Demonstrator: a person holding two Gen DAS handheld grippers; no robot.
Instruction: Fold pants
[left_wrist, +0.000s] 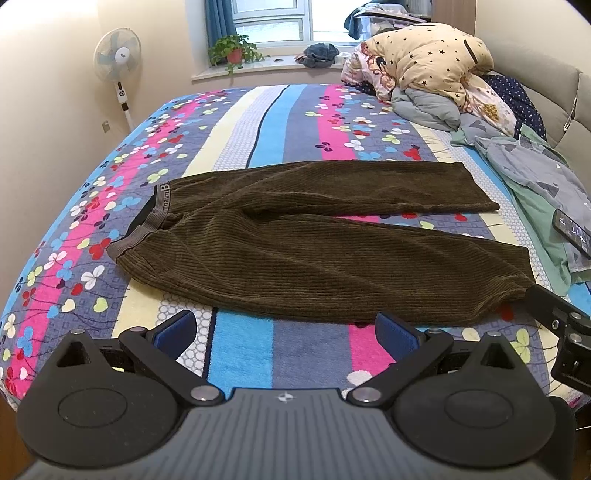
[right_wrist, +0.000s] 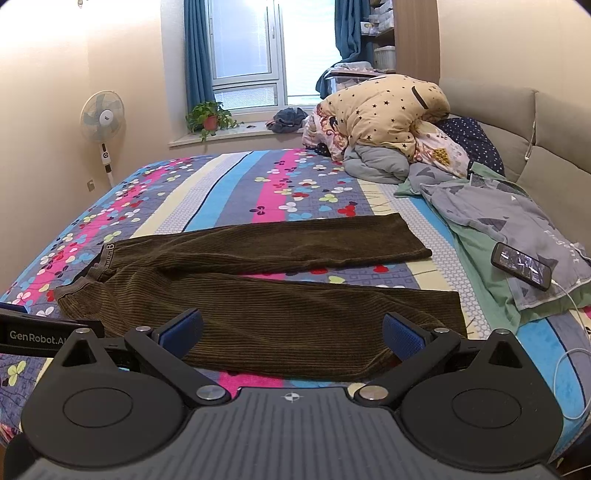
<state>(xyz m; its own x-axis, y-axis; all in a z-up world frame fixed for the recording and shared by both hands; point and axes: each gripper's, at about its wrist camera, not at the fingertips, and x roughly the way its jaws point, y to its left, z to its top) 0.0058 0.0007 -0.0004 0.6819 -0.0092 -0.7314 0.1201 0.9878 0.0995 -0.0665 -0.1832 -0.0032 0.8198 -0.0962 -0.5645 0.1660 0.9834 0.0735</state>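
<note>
A bed (left_wrist: 295, 110) with a striped, flowered sheet fills both views. Brown corduroy pants (left_wrist: 295, 236) lie flat across it, waistband to the left, the two legs spread apart toward the right. A heap of bedding (left_wrist: 424, 62) sits at the far right, and a phone (right_wrist: 521, 266) rests on a grey cloth nearby. The left gripper (left_wrist: 284, 328) hovers over the sheet just short of the pants, jaws wide apart. The right gripper (right_wrist: 291, 332) hangs above the near leg, jaws likewise apart.
</note>
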